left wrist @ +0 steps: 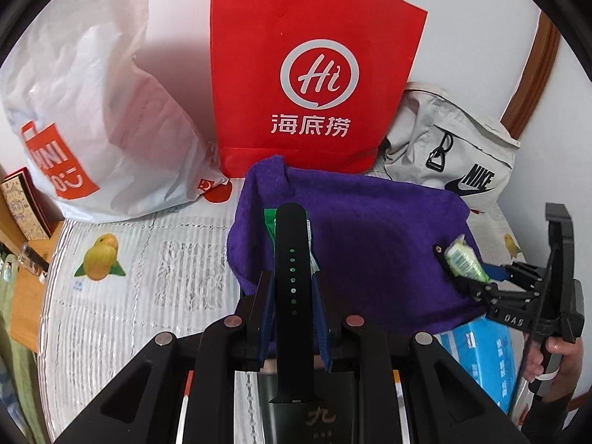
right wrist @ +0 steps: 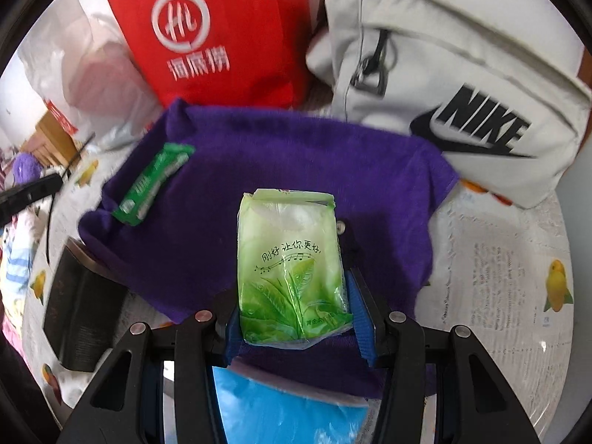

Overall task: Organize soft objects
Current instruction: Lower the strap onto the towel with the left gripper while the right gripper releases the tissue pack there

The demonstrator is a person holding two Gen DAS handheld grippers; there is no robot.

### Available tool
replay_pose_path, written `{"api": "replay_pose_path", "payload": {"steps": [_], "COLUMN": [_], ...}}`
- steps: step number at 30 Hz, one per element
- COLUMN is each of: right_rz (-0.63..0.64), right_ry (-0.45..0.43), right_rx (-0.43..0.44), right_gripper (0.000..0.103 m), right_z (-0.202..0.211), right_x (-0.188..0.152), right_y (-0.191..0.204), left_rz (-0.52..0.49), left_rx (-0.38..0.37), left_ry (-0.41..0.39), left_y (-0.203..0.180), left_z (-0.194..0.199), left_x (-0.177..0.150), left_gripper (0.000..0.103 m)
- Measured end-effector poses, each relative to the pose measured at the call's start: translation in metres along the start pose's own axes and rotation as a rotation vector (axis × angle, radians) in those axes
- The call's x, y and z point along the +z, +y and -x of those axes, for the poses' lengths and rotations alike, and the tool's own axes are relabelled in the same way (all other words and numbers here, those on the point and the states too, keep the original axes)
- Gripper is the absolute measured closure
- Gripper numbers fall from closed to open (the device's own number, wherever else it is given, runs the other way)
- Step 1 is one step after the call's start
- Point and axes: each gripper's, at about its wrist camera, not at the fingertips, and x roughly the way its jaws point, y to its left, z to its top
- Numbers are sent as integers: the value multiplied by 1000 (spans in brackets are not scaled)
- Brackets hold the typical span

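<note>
Watch strap (left wrist: 291,277) (left view only)

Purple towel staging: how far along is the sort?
Done: one green packet lies on the purple towel. In hand: left gripper holds a black watch strap; right gripper holds a green tissue pack above the towel. Left: setting both down.

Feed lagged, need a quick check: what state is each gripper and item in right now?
Left gripper: shut on black strap.
Right gripper: shut on tissue pack.
Purple towel: spread flat.
Green packet: lying on towel.
Red bag: upright.
</note>
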Motion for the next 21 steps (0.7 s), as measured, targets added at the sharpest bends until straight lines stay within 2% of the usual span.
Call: {"api": "replay_pose_path", "payload": {"steps": [8,10,14,21], "right_rz": [-5,-7,-3,-4], "right_ry": [73,68,61,33], "right_rx": [8,5,6,13], "right_gripper": [53,52,39,38], "right_z": [-23,-24,-24,-12], "right_x": [-1,-1,-1,1], "right_y": [-6,-7,-7,-11], "left_rz": [4,-3,-20,-20], "left_rx": [-31,-32,-24,-38], "left_ry": [28,39,50,89], "left_y": [-2,-5,-11,-17], "left_z": [-27,-35,-49,-77], "left_x": [17,21,30,34], "left_gripper": [83,83,83,83]}}
